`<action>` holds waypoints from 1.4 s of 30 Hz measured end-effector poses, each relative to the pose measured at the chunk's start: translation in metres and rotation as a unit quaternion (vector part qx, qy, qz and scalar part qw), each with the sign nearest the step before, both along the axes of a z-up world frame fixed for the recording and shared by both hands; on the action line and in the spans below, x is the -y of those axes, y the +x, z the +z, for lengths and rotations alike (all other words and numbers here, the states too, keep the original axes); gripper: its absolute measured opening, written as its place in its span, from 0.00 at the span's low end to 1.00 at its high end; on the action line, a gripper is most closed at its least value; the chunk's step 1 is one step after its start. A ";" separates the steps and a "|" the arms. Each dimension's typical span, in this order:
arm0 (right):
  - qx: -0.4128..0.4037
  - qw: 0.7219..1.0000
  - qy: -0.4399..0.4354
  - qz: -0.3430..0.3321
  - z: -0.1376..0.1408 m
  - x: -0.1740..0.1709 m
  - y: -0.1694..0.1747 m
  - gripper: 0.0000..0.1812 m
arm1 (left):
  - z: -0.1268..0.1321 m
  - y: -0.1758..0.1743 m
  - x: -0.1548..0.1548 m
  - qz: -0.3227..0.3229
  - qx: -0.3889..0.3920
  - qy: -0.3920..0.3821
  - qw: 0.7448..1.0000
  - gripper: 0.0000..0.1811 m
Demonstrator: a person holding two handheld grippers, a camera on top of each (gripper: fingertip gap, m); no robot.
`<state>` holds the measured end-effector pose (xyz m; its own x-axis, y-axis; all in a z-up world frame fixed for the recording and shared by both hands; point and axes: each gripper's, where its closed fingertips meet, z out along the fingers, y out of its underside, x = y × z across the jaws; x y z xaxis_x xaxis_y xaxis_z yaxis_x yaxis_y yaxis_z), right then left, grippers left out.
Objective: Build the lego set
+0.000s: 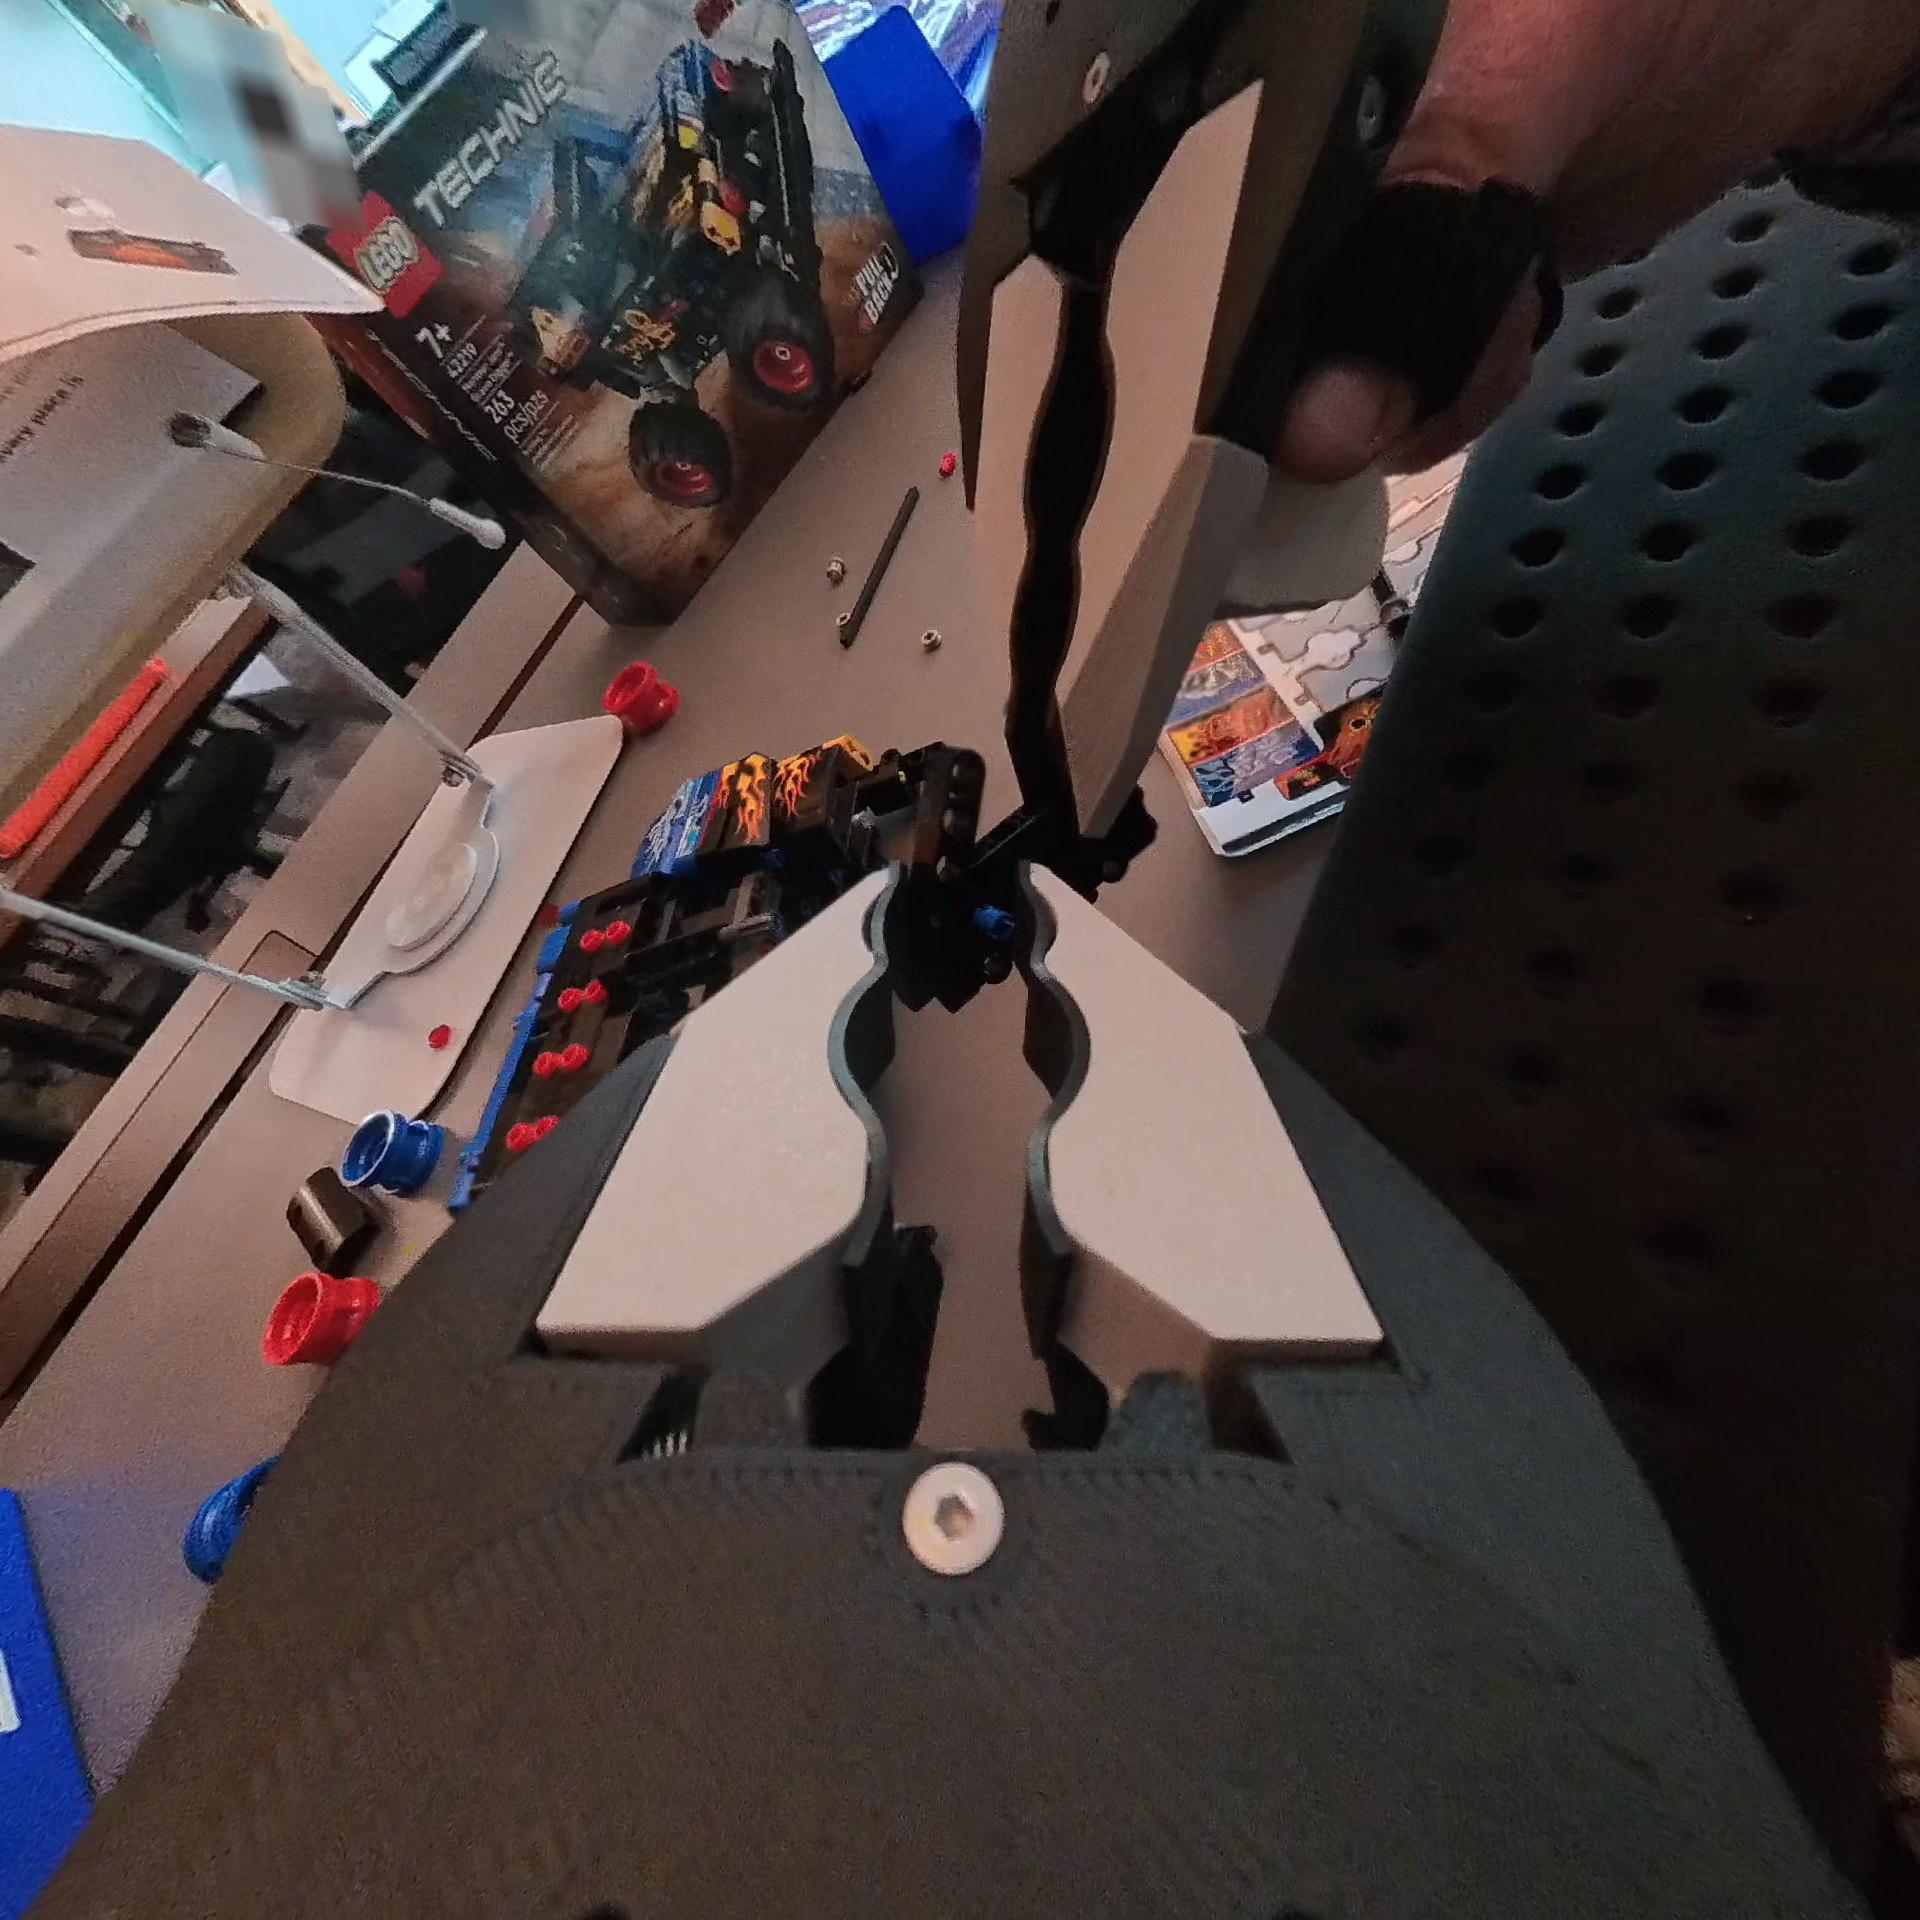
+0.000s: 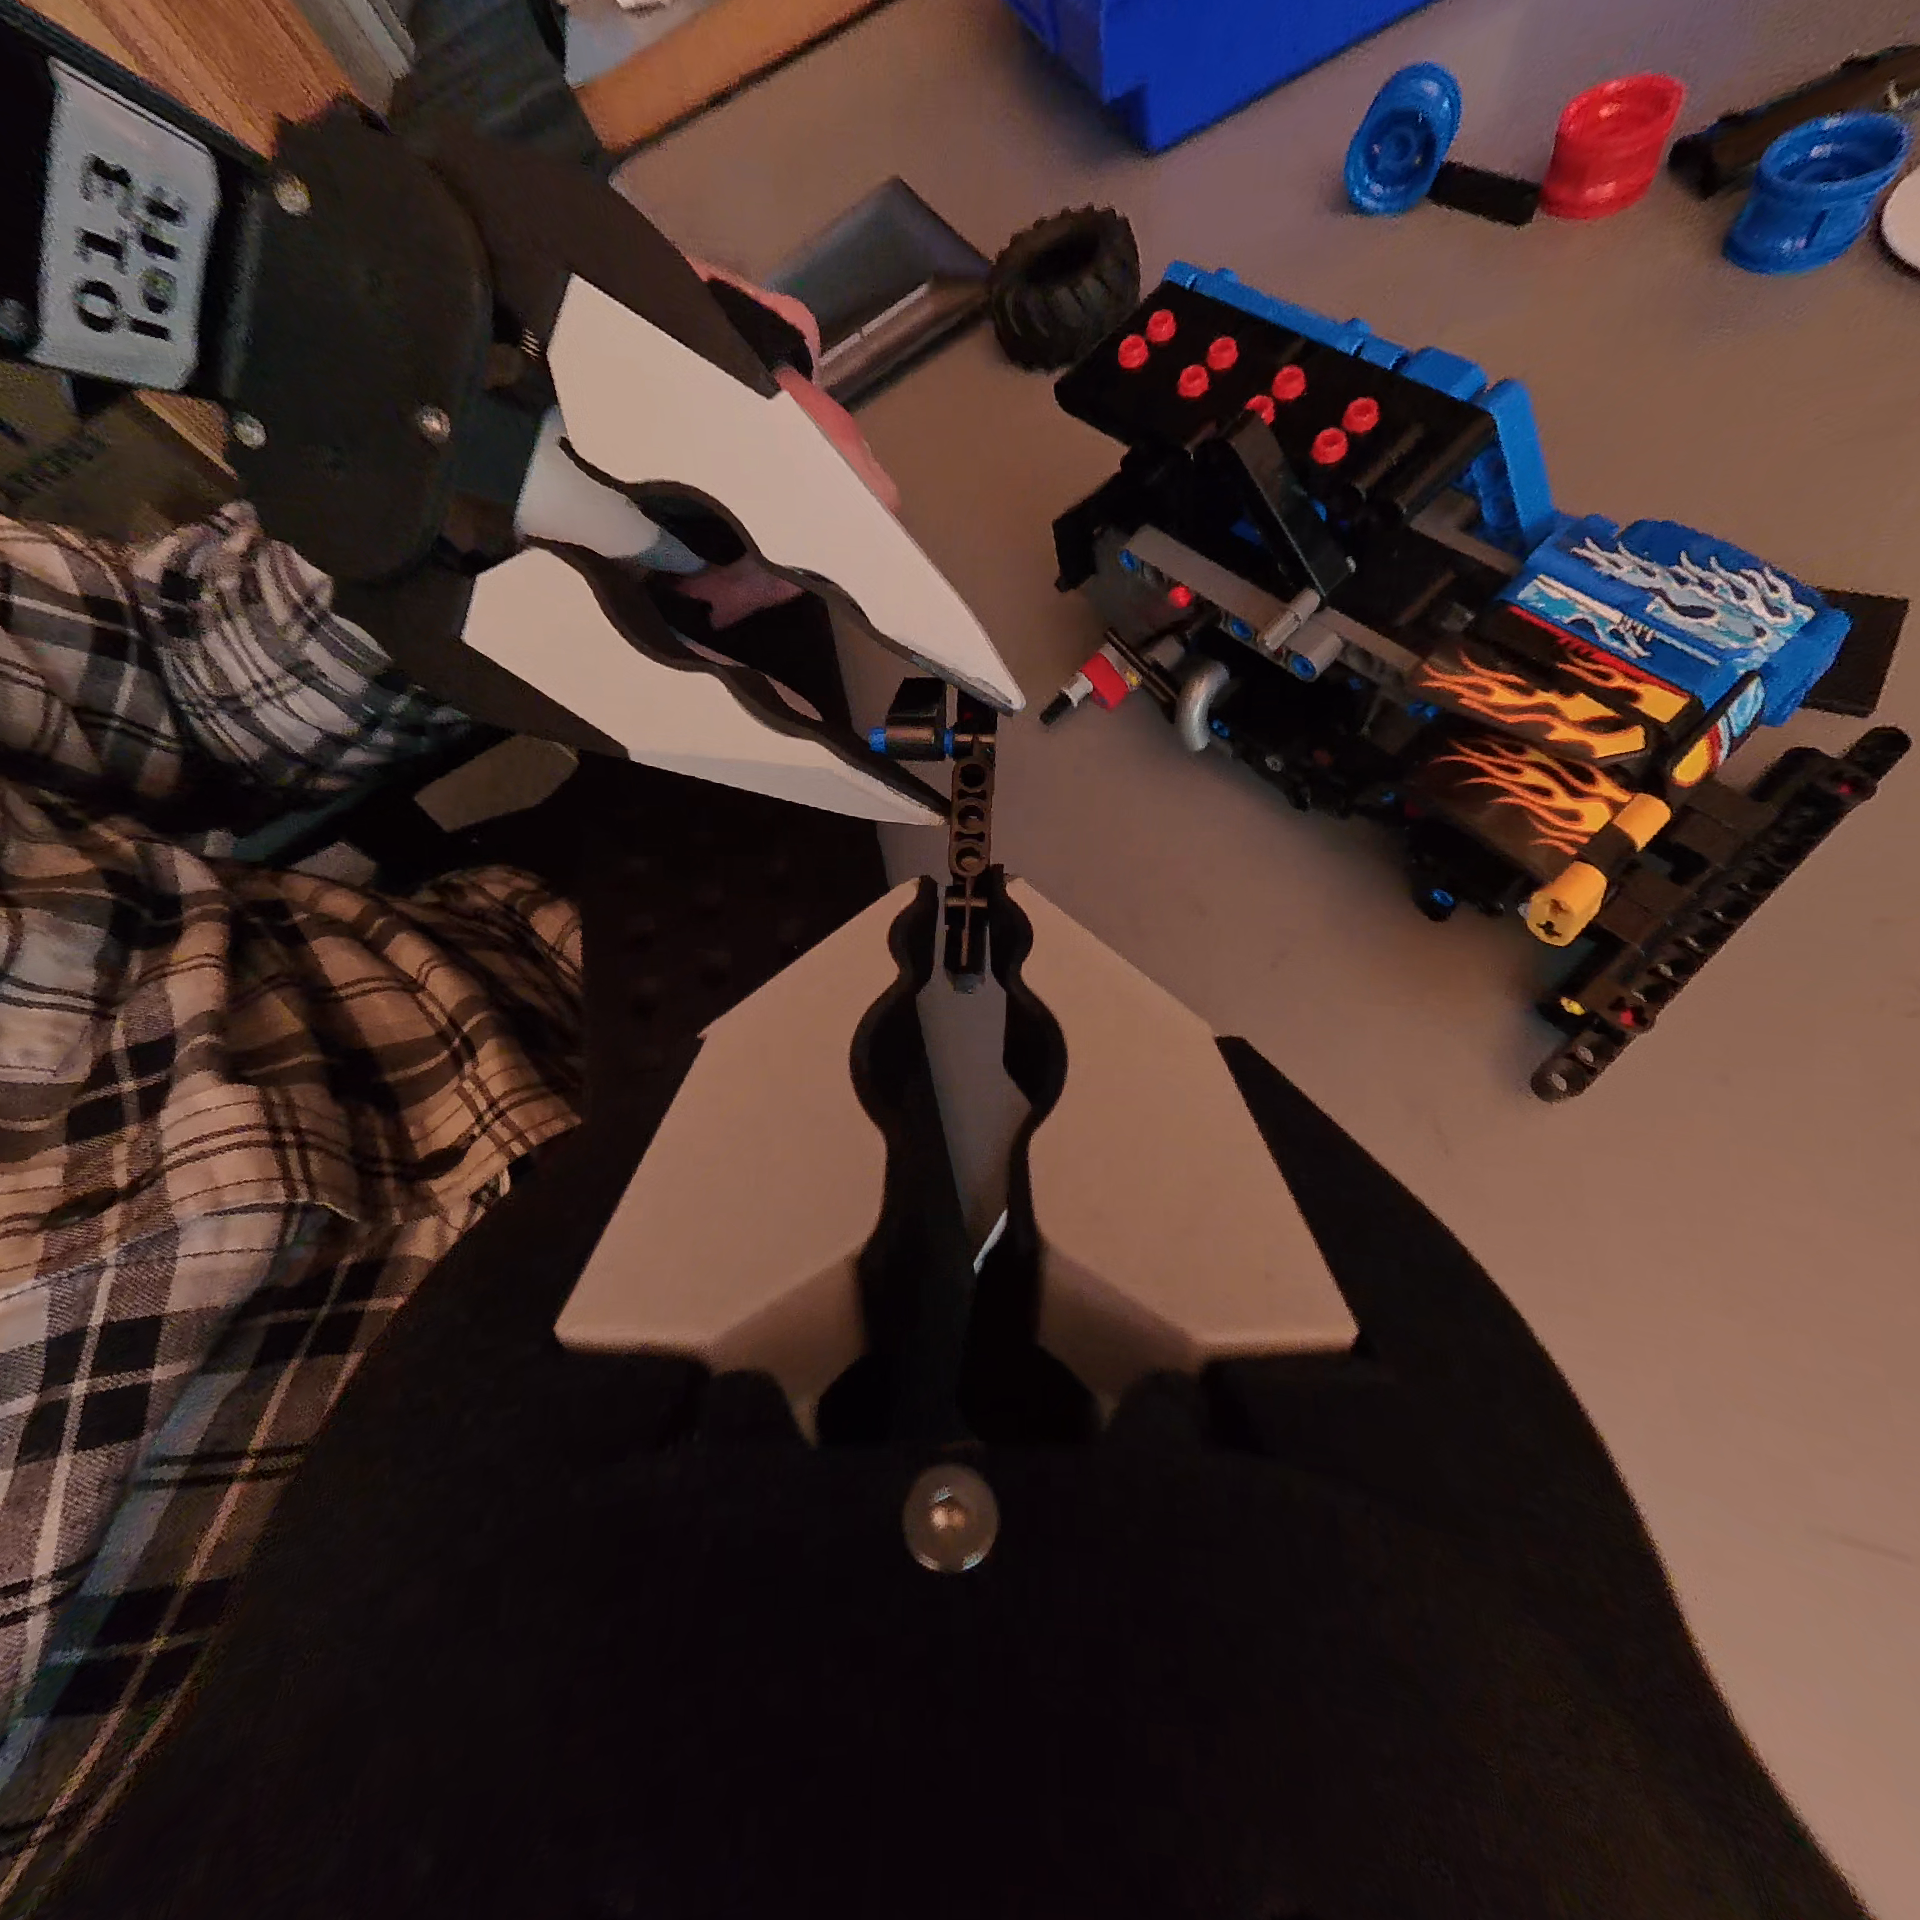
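My left gripper [image 1: 961,894] is shut on a small black connector with blue pins [image 1: 940,935]. It also shows in the right wrist view [image 2: 977,758], coming in from the upper left with the connector [image 2: 920,722]. My right gripper [image 2: 961,888] is shut on a thin black beam with holes [image 2: 971,821]; the beam's far end meets the connector. In the left wrist view the right gripper [image 1: 1081,831] comes down from the top. The two are held above the table, beside the partly built black and blue truck with flame stickers [image 2: 1455,623], which also shows in the left wrist view [image 1: 748,883].
Loose blue rims [image 2: 1403,135] and a red rim [image 2: 1610,145] lie behind the truck, with a black tyre [image 2: 1065,286] and a blue bin [image 2: 1195,62]. The set's box [image 1: 623,312], a black axle [image 1: 878,566], a sticker sheet [image 1: 1278,727] and a white stand plate [image 1: 447,883] are on the table. Left and right tips are no more than a few centimetres apart.
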<state>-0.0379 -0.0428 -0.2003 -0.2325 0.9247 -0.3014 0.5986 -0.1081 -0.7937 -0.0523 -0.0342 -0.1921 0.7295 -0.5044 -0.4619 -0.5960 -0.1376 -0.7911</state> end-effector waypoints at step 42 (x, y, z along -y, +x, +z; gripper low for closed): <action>0.029 0.983 0.182 -0.002 -0.050 -0.022 -0.002 0.03 | 0.001 -0.081 -0.055 0.105 -0.190 0.010 0.976 0.13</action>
